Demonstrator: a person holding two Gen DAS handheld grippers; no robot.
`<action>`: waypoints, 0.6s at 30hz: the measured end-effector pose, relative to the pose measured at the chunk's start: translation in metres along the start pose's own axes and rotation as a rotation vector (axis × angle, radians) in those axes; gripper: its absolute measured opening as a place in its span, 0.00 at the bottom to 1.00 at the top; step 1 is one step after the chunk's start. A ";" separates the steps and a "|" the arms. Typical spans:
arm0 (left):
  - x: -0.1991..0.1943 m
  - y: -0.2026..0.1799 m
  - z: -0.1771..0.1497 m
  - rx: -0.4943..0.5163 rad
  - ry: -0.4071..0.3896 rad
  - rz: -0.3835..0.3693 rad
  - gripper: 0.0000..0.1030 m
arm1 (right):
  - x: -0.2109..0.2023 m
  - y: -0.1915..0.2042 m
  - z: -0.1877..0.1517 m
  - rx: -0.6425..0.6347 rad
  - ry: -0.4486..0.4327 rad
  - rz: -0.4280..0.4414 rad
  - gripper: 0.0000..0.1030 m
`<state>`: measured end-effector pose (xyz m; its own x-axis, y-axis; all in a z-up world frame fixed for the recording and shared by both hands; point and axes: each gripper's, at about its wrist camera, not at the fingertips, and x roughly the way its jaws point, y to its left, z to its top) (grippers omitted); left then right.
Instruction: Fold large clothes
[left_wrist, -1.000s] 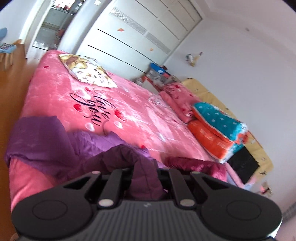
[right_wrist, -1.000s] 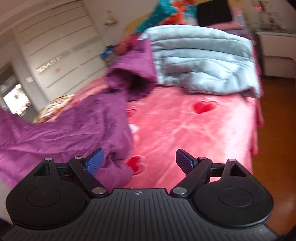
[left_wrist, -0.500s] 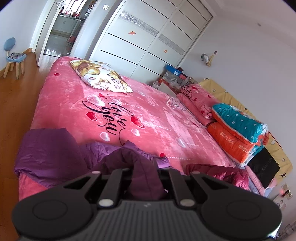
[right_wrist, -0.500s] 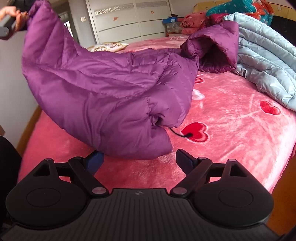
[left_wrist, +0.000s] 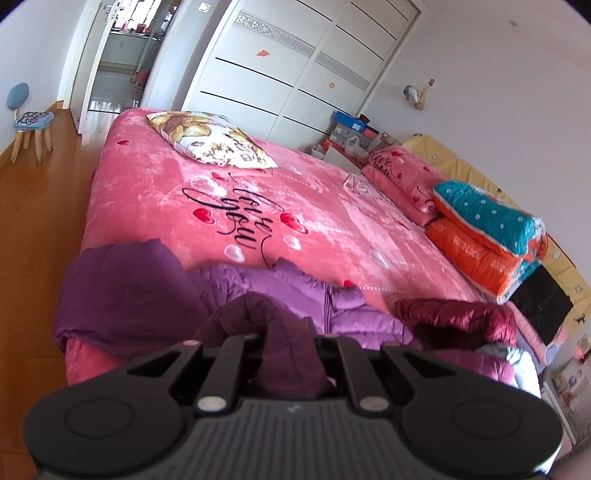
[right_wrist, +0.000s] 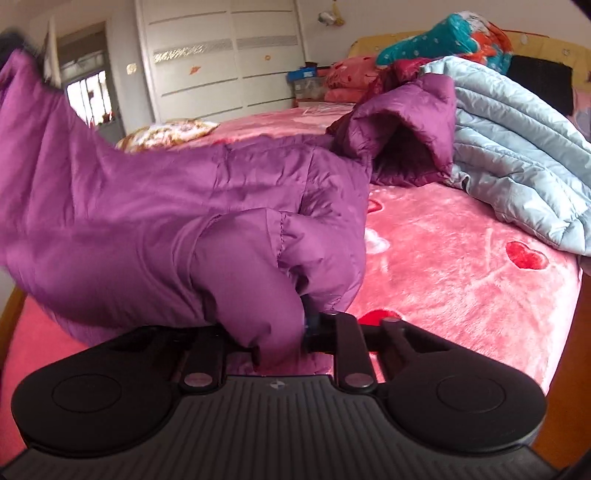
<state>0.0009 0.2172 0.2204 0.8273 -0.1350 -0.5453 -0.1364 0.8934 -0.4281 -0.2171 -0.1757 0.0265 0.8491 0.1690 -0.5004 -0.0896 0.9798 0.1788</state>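
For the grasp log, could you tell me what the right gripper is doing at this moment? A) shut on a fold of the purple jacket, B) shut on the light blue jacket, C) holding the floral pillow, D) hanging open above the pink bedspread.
A: in the right wrist view the right gripper has its jaws closed on a bunched fold of the purple jacket.

Behind: a white wardrobe (left_wrist: 295, 70), a floral pillow (left_wrist: 210, 138) on the pink bedspread (left_wrist: 155, 184), folded teal and orange quilts (left_wrist: 487, 229) by the yellow headboard (left_wrist: 480, 177), a small blue chair (left_wrist: 27, 118) on wooden floor (left_wrist: 33, 221).
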 end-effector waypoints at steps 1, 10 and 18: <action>-0.003 0.002 -0.003 0.004 0.006 -0.004 0.07 | -0.006 -0.002 0.002 0.020 -0.010 0.002 0.16; -0.049 0.009 -0.049 0.039 0.099 -0.118 0.07 | -0.086 -0.053 0.029 0.298 -0.225 -0.096 0.12; -0.077 0.023 -0.119 0.087 0.291 -0.140 0.07 | -0.148 -0.081 0.041 0.362 -0.339 -0.249 0.10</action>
<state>-0.1311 0.1970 0.1664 0.6426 -0.3651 -0.6737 0.0252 0.8888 -0.4576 -0.3139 -0.2844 0.1208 0.9472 -0.1653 -0.2749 0.2689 0.8765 0.3994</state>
